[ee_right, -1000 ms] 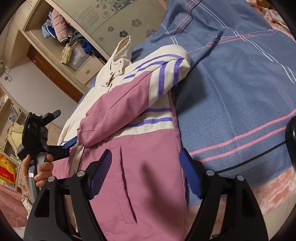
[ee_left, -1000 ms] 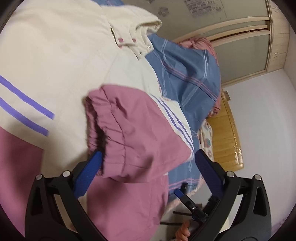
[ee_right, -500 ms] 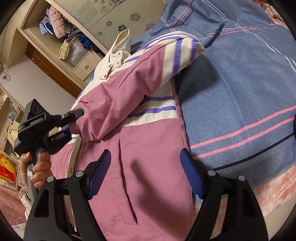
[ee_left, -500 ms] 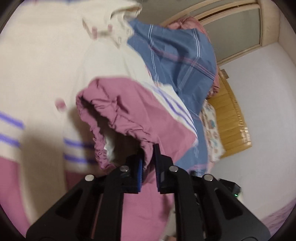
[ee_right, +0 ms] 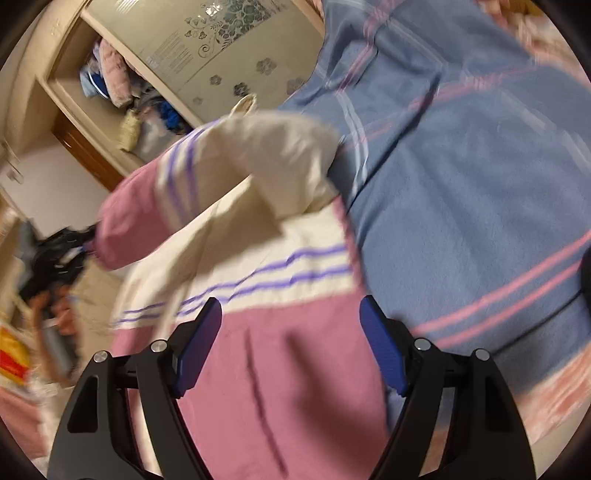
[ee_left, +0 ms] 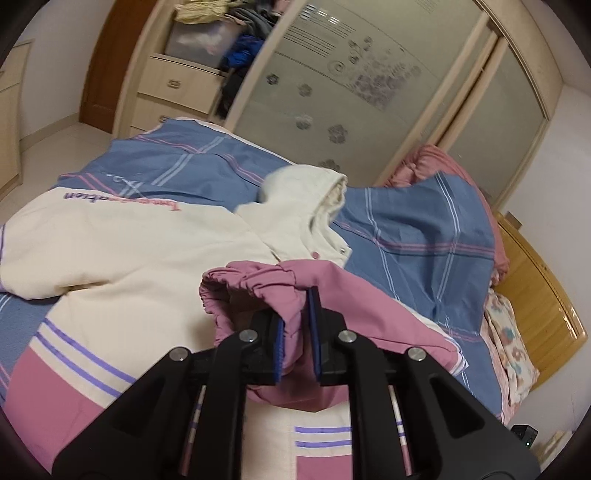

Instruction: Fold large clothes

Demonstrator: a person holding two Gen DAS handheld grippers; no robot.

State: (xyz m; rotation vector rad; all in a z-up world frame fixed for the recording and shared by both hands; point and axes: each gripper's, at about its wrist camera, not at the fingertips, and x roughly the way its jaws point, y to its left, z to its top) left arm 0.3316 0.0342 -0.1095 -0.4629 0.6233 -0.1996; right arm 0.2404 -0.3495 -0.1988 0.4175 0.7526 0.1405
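A cream and pink hooded jacket [ee_left: 122,258] with purple stripes lies spread on the bed. My left gripper [ee_left: 297,325] is shut on the jacket's pink sleeve cuff [ee_left: 255,284] and holds it lifted above the jacket body. In the right wrist view the raised sleeve [ee_right: 207,184] stretches left to the left gripper [ee_right: 79,247]. My right gripper [ee_right: 291,332] is open and empty, hovering over the jacket's pink lower part [ee_right: 288,387] near its right edge.
A blue striped quilt [ee_left: 413,236] covers the bed [ee_right: 480,206]. A wardrobe with frosted sliding doors [ee_left: 351,85] and open shelves of clothes [ee_left: 221,33] stands behind. A wooden headboard [ee_left: 539,295] and floral pillow [ee_left: 509,343] are at the right.
My left gripper closed on the pink cuff and lifted the sleeve up, swinging it across the jacket. My right gripper stayed open over the pink hem area.
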